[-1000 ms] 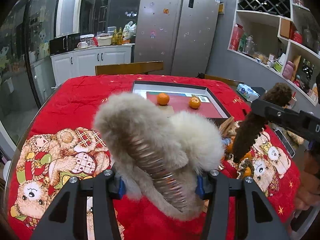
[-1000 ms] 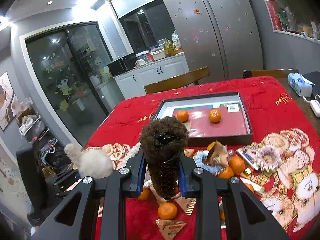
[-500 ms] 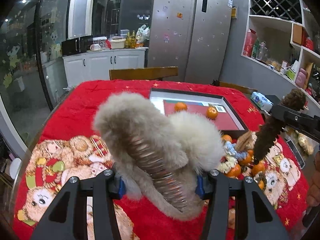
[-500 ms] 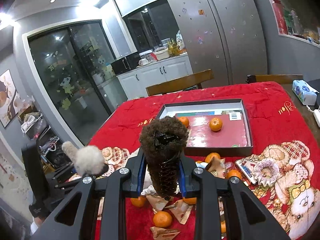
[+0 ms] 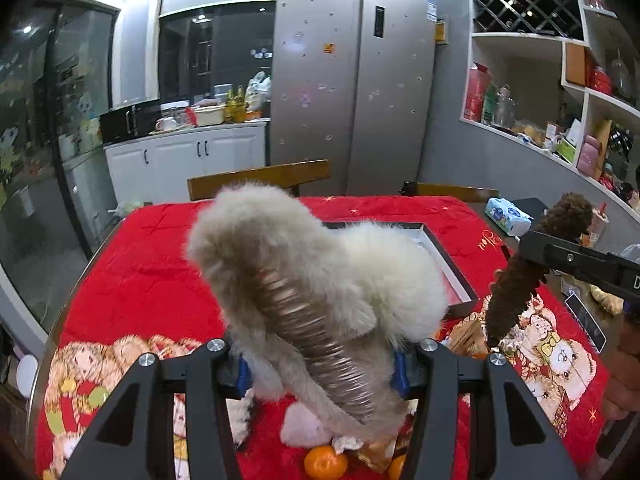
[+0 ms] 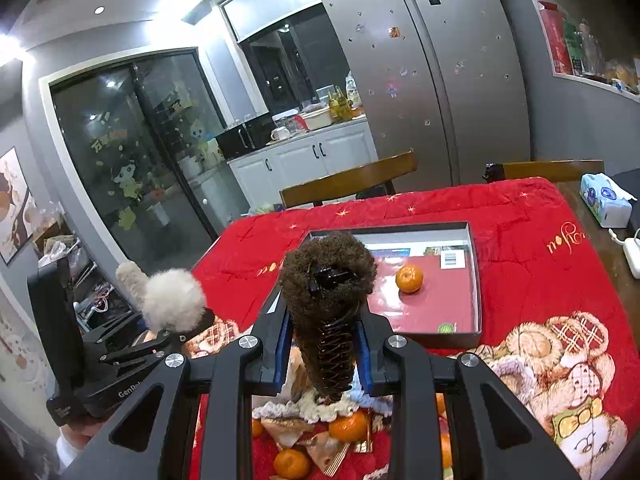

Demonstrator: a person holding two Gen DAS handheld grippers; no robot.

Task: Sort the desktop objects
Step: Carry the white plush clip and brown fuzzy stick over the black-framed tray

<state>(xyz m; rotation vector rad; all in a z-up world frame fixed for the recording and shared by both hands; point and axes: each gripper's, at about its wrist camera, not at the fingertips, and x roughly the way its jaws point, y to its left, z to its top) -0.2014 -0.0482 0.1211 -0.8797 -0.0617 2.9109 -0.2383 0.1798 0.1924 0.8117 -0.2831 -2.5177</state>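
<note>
Two handheld grippers are raised above a table [image 6: 500, 216] covered with a red teddy-bear cloth. The left gripper [image 5: 320, 364] is closed on a fluffy cream-white hair claw clip [image 5: 312, 280], its blue pads pressed against the fur on both sides and its metal spring facing the camera. The right gripper [image 6: 322, 344] is closed on a fuzzy dark brown hair claw clip [image 6: 328, 280], held upright with its coiled spring between the pads. Both clips are held in the air over the table's near edge. Near the middle of the table sits a shallow open box [image 6: 474, 280] with a tangerine [image 6: 409, 278] inside. Below the grippers, at the near edge, lie more tangerines [image 6: 348, 426], crumpled wrappers [image 6: 324, 450] and a frilly scrunchie [image 6: 320, 408].
</note>
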